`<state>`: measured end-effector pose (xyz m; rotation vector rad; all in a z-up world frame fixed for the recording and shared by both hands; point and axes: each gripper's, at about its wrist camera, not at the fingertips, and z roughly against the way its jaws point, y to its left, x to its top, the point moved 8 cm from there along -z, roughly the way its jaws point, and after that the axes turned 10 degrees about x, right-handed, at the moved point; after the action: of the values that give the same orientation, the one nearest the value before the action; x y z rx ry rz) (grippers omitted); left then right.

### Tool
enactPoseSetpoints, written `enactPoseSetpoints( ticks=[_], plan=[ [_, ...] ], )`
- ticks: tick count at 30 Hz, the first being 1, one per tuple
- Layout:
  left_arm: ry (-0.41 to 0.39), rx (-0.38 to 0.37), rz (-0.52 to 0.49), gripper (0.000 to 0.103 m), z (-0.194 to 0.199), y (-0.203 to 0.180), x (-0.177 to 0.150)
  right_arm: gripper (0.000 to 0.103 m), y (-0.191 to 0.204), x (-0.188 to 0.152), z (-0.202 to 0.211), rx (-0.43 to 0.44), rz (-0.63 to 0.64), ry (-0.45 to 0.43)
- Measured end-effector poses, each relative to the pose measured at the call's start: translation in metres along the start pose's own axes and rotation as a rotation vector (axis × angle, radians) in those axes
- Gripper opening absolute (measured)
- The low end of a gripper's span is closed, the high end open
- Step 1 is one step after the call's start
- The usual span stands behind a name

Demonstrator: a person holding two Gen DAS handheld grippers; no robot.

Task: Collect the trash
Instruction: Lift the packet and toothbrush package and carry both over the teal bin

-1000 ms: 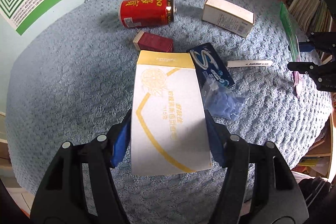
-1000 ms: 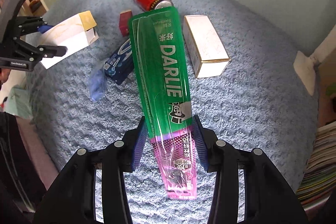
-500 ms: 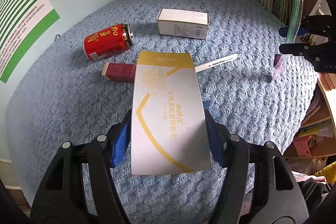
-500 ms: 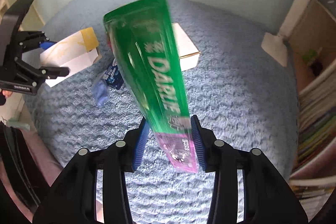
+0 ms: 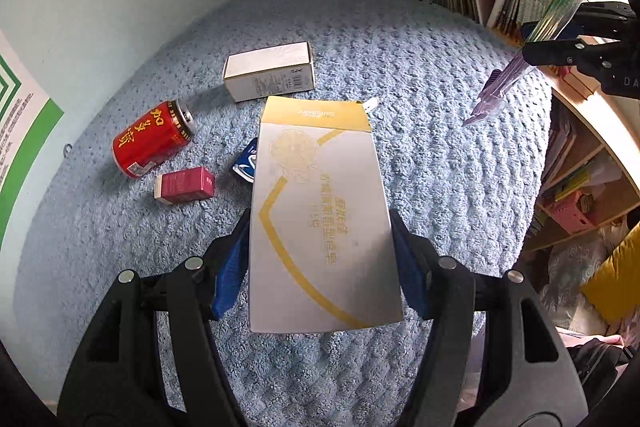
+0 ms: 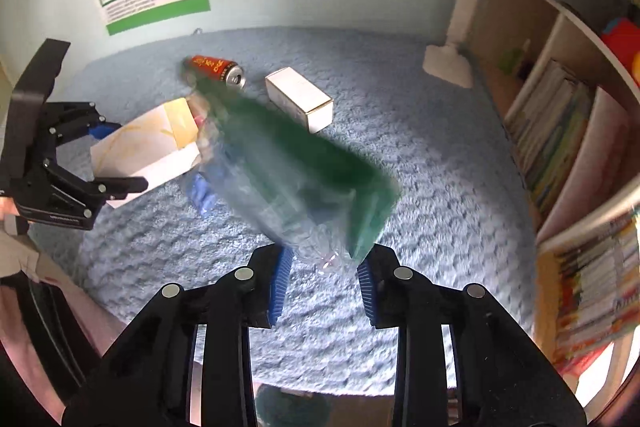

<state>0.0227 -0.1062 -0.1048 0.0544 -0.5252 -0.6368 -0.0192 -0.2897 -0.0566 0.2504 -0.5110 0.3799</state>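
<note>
Left gripper (image 5: 320, 263) clamps a carton (image 5: 320, 219); right gripper (image 6: 324, 279), jaws closing, carries a toothpaste wrapper (image 6: 296, 179) for disposal.

Motion-blurred beyond reading: green toothpaste package (image 6: 304, 179), contact with the blue pads (image 6: 280, 281) unclear. Mostly hidden behind yellow-and-white carton (image 5: 320, 219): blue gum pack (image 5: 246, 163). Too small to read: print on white box (image 5: 269, 71).

I count one white-and-yellow carton (image 5: 320, 227) in my left hand-held gripper (image 5: 318, 263), one green toothpaste pack (image 6: 304, 179) in my right hand-held gripper (image 6: 324, 285), plus one red can (image 5: 152, 139), one white box (image 5: 269, 71), one small red box (image 5: 185, 185) and one blue packet (image 5: 246, 161) on the blue blanket (image 5: 440, 187).
</note>
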Motion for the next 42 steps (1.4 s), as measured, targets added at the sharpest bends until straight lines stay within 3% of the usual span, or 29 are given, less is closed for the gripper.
enactPoseSetpoints(
  ticks=[11,23,34,39,42],
  plan=[
    [-0.083,-0.102,-0.208,0.062,0.029,-0.043,-0.011,0.031,0.028,-0.049,0.06,-0.13,-0.189,-0.128],
    [-0.102,-0.201,-0.444,0.062,0.056,-0.138,-0.029,0.031,0.039,-0.162,0.112,-0.203,-0.413,-0.162],
    [-0.039,-0.296,-0.693,0.062,0.066,-0.273,-0.079,0.031,0.031,-0.3,0.144,-0.243,-0.653,-0.168],
    [0.014,-0.32,-0.791,0.062,0.057,-0.324,-0.114,0.031,0.027,-0.365,0.137,-0.249,-0.778,-0.162],
    [0.086,-0.348,-0.821,0.062,0.042,-0.353,-0.136,0.031,0.023,-0.406,0.122,-0.242,-0.859,-0.14]
  ],
)
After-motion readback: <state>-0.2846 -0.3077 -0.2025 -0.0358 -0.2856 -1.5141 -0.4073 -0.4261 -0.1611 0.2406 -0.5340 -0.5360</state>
